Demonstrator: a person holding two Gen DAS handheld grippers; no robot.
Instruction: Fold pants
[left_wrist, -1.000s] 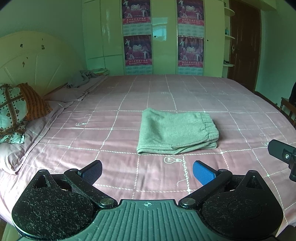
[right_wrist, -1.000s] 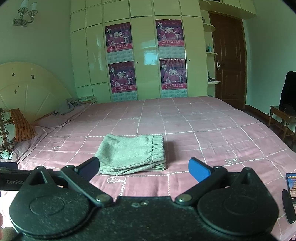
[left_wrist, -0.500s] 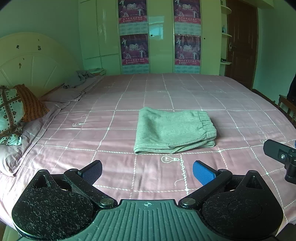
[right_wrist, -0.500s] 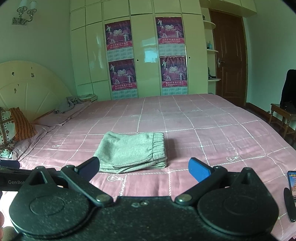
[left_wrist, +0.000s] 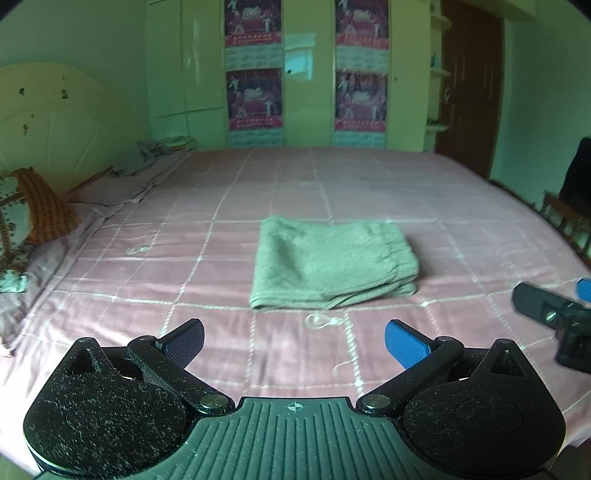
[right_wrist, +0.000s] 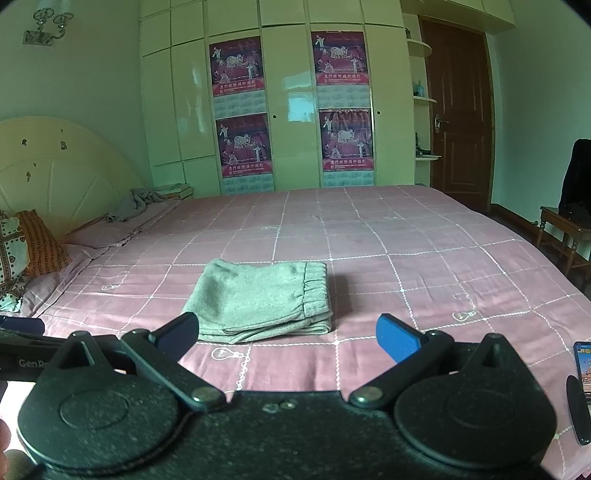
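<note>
The pants (left_wrist: 334, 266) lie folded flat on the bed (left_wrist: 461, 206), ahead of both pairs of fingers and apart from them. The left gripper (left_wrist: 293, 341) and right gripper (right_wrist: 286, 334) hover low, fingers wide and holding nothing.

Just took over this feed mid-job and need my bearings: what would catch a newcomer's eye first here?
The grey pants lie folded in a neat stack mid-bed on the pink checked bedspread, waistband to the right. Both grippers, left and right, hang open and empty just short of them. Behind the bed, four red posters stand out on the pale wardrobe.
</note>
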